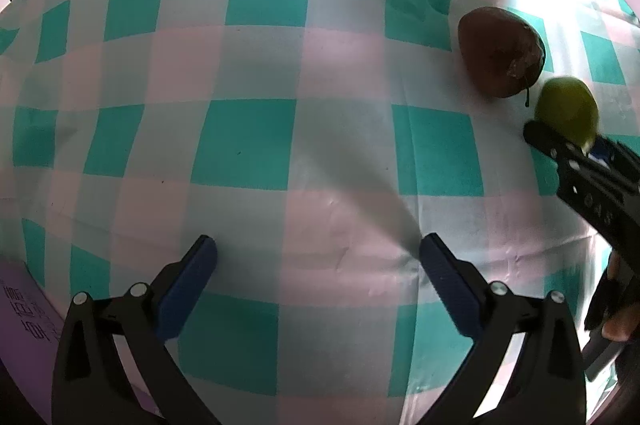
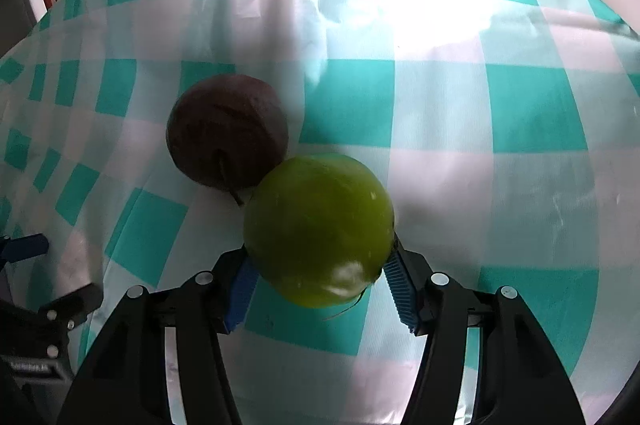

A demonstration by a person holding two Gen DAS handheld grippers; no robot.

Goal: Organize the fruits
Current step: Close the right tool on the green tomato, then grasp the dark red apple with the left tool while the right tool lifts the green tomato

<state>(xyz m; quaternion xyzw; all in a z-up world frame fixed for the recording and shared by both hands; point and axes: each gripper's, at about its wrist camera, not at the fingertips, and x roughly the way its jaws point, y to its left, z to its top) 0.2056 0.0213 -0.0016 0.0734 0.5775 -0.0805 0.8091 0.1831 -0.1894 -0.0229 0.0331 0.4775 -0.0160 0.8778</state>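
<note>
Between the jaws of the right gripper [image 2: 318, 279] sits the gripped green fruit [image 2: 318, 231], beside the brown fruit [image 2: 227, 131] on the bench [image 2: 460, 113]; placement remains. Left gripper [image 1: 318, 267] jaws are spread, empty.

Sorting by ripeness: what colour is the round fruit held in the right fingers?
Yellowish green fruit, clearest in the right wrist view.

Green apple's [image 2: 318, 231] underside behind claw pads [image 2: 400, 285]

Two wrist fisheyes angled down at checked tablecloth [image 1: 256, 145] — left farther back, right close; shared: dark red apple [image 2: 226, 131], green apple [image 2: 318, 231].
</note>
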